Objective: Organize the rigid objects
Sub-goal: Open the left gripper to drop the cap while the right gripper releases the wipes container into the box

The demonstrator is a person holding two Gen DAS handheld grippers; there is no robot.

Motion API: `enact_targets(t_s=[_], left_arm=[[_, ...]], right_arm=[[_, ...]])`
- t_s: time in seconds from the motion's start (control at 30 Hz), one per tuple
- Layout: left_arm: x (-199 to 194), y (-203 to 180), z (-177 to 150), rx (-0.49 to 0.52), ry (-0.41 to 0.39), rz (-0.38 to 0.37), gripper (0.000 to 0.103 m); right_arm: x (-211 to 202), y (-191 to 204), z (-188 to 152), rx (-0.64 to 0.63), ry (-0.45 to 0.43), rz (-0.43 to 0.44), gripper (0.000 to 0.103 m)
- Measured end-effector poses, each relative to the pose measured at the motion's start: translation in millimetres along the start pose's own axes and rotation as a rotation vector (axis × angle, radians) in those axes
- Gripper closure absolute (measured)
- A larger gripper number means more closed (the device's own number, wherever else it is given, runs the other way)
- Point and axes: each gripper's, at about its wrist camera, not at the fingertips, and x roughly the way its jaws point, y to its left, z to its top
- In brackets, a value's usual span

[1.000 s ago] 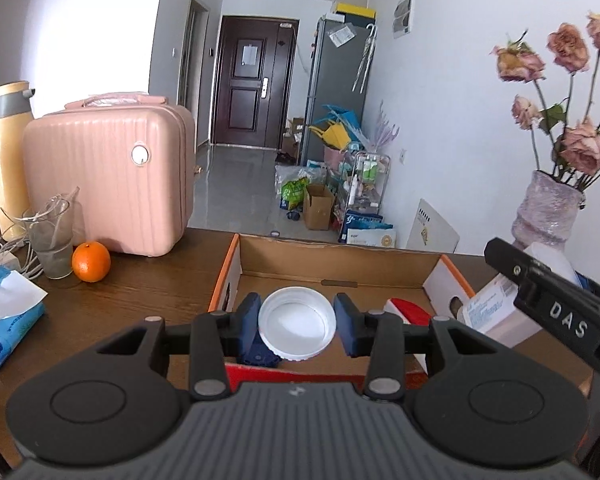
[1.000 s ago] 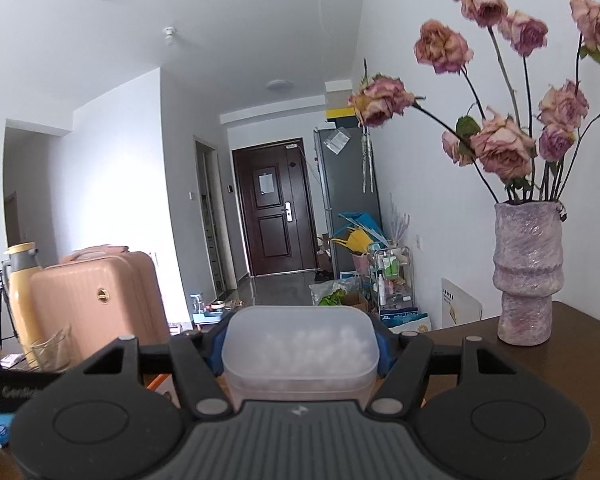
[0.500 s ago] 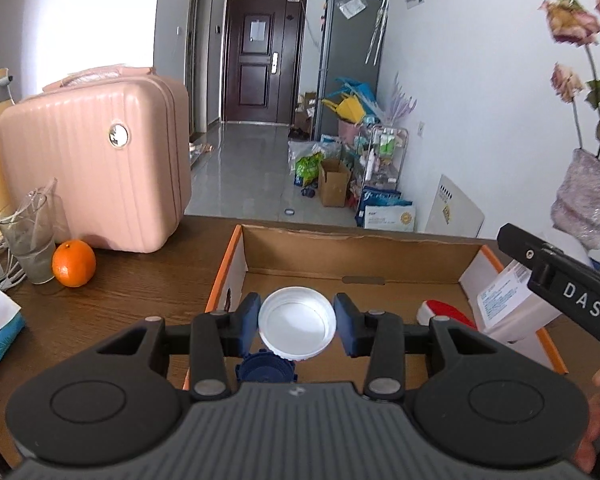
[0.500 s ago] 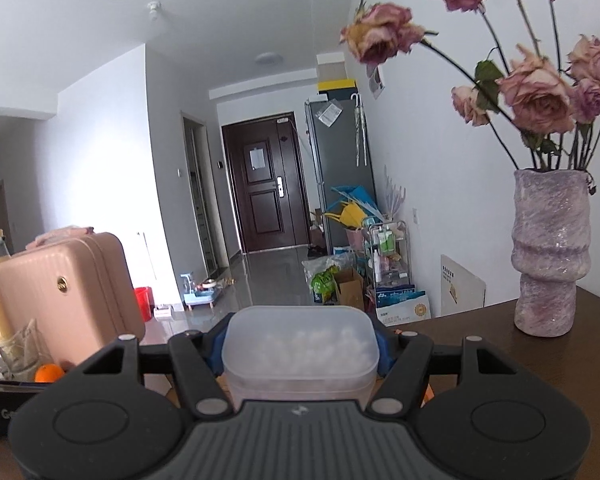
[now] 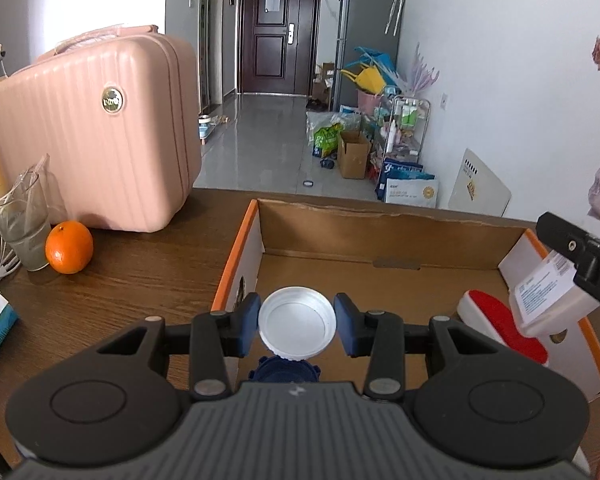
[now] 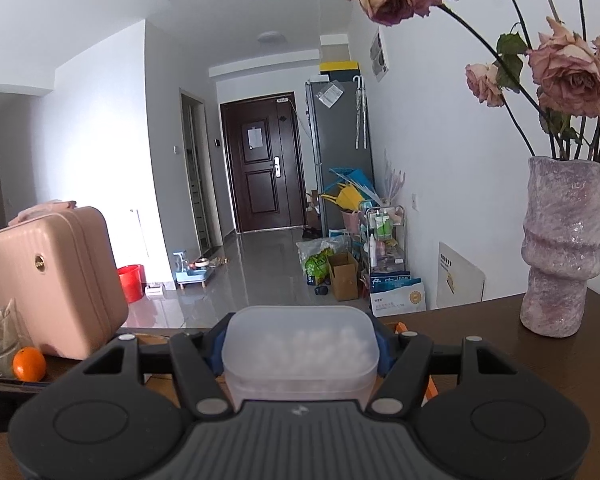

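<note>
My left gripper (image 5: pixel 297 322) is shut on a white round container (image 5: pixel 297 326), seen end-on, with a blue ridged part (image 5: pixel 284 372) just under it. It hovers over the near left corner of an open cardboard box (image 5: pixel 380 236) with orange edges. My right gripper (image 6: pixel 300 354) is shut on a translucent plastic tub (image 6: pixel 300 354) with white balls inside. In the left wrist view that tub (image 5: pixel 548 300), labelled on its side, hangs over the box's right wall, with a black finger (image 5: pixel 568 242) of the right gripper on it. A red and white object (image 5: pixel 500 320) lies inside the box at the right.
The box stands on a brown wooden table (image 5: pixel 148 272). A pink suitcase (image 5: pixel 96 136), an orange (image 5: pixel 69 247) and a glass cup (image 5: pixel 28 228) stand at the left. A purple vase (image 6: pixel 560 248) with dried roses stands at the right. The floor lies beyond the table's far edge.
Both grippers have moved forward and tipped downward with their loads still held. The cardboard box now shows larger and nearer in the left view, and the vase has come nearer in the right view.
</note>
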Motion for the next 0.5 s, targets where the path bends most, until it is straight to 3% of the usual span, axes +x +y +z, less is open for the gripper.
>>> enact_targets(t_s=[0.17,0.23,0.3,0.37,0.5], left_arm=[[8.4,-1.6,-3.1,0.009,0.035,-0.008,0.06],[9.4,-1.7,-4.8,0.017,0.04,-0.016,0.049],[9.1,-1.6,-5.3,0.015,0.04,-0.01,0.024],[7.4,0.0,-4.6,0.013,0.031,-0.011,0.023],[5.3,2.6,-4.0,0.001,0.024,-0.003,0.006]], right_arm=[[6.8,3.6,-1.8,-0.024,0.044,-0.002,0.038],[9.5,2.6,-1.6,-0.021,0.07,-0.004,0.036],[9.5,0.9,-1.3,-0.014,0.076,-0.014,0.025],[7.4,-1.6,-0.5,-0.001,0.072,-0.017,0.014],[2.9,-8.0,2.2,0.033,0.061,-0.023,0.003]])
